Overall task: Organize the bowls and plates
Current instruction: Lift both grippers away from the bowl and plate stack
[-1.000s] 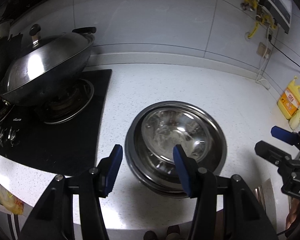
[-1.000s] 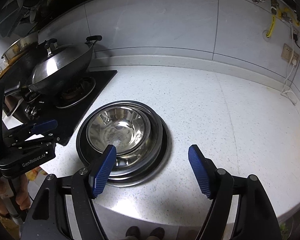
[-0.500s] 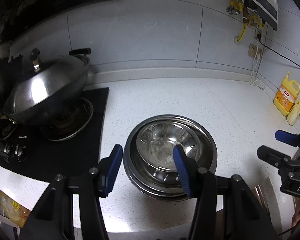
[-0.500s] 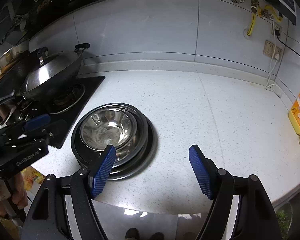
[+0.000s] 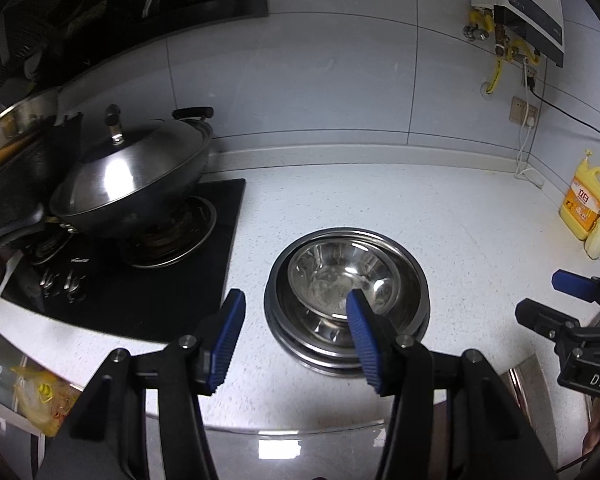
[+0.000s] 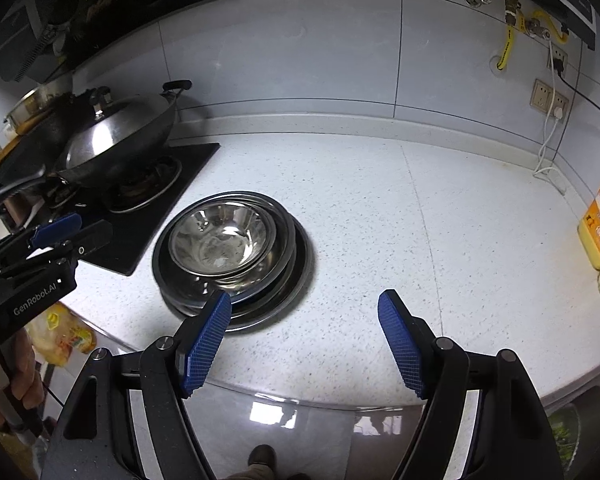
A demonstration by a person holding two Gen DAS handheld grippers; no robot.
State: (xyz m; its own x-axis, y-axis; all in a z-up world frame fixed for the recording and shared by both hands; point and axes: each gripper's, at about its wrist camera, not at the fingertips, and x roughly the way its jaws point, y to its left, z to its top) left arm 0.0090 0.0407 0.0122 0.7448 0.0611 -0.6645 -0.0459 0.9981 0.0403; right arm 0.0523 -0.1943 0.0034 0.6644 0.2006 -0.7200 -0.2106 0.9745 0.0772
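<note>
Near the surface's (image 5: 380, 200) front edge, nested steel bowls (image 5: 346, 280). Above them, left gripper (image 5: 296, 336) and right gripper (image 6: 304, 340), jaws apart, empty.

Grey tiled wall (image 5: 300, 80) behind a speckled white countertop (image 5: 380, 200) — light glare.

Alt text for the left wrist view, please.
Open left gripper hovers empty over a white countertop, in front of nested steel bowls. A lidded wok sits on the stove at left; a yellow bottle stands far right.
</note>
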